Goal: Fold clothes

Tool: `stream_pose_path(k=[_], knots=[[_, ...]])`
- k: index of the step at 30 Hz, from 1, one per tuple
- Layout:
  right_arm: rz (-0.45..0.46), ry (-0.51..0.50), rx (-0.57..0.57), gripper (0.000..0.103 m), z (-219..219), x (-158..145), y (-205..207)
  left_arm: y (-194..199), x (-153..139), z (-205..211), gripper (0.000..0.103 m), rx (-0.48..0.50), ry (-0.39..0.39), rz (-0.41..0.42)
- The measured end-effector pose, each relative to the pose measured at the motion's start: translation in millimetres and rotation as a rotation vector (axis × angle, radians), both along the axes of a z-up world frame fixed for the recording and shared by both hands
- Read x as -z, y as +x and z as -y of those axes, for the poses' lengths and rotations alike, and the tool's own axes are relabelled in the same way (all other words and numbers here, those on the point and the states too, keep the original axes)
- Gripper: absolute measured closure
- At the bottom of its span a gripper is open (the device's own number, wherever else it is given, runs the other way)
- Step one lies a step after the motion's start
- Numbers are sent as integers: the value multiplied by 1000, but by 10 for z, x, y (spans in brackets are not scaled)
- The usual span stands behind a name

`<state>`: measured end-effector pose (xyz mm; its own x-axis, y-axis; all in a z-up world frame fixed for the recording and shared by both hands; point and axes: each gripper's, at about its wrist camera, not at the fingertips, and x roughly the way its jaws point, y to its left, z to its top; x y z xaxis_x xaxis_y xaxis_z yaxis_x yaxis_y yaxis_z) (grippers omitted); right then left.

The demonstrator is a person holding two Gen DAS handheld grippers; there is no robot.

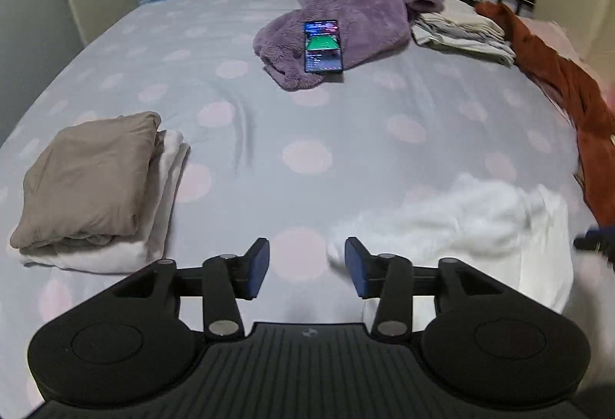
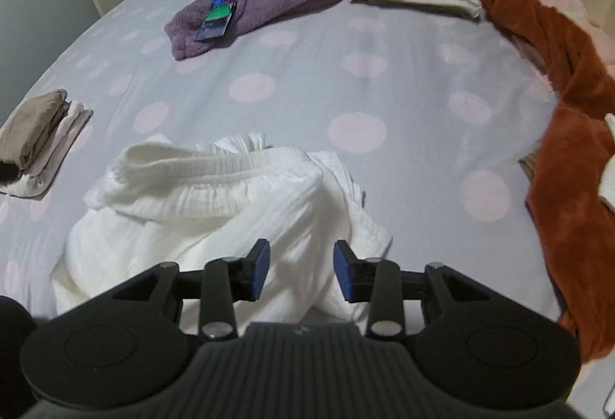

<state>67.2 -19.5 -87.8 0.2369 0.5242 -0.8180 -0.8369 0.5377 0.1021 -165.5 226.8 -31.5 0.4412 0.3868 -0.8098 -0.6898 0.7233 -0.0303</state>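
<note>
While both tongs hang open and empty over the bed [image 1: 269, 119], the white garment [image 2: 215, 211] lies crumpled just under the right tongs [image 2: 300, 271] and just right of the left tongs [image 1: 306, 267]. A folded pile [image 1: 92, 188] sits at the left.

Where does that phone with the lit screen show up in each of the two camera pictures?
Left wrist view: phone above centre, lying on the purple fleece.
Right wrist view: phone upper left, on the same fleece.
Shared landmark: the folded beige-and-white stack at the left edge of both.
</note>
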Motion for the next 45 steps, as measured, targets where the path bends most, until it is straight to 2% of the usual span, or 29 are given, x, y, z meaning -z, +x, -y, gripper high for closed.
stream_pose_path(k=[3,7,11,16,22,24,30,32,34,38,39,41,45], knots=[[28,32,-8,54,75,-89,-123,10,53,119,62,41,-108,92],[35,44,10,53,128,-186,-287,104,172,584,62,209,-177,123],[73,25,-12,54,100,-209,-382,299,244,956,62,358,-136,105],[114,19,-19,53,114,-347,-345,642,153,898,59,435,-34,118],[80,41,30,50,158,-357,-233,1113,144,762,59,605,77,56],[67,45,38,44,153,-308,-209,1238,156,756,59,653,109,34],[2,55,84,43,47,-86,-67,1545,293,803,60,776,134,-14],[-16,51,87,43,-28,-9,-11,1627,346,782,77,782,115,-38],[-33,47,90,43,-104,68,46,1666,380,726,86,764,70,-46],[-89,27,96,44,-264,245,155,1697,390,593,91,718,-15,-50],[-110,16,95,48,-304,295,177,1683,357,560,91,701,-25,-47],[-148,-4,89,61,-337,349,195,1640,267,503,92,665,-28,-40],[-216,44,43,63,-259,316,232,1533,81,423,92,608,-28,-10]])
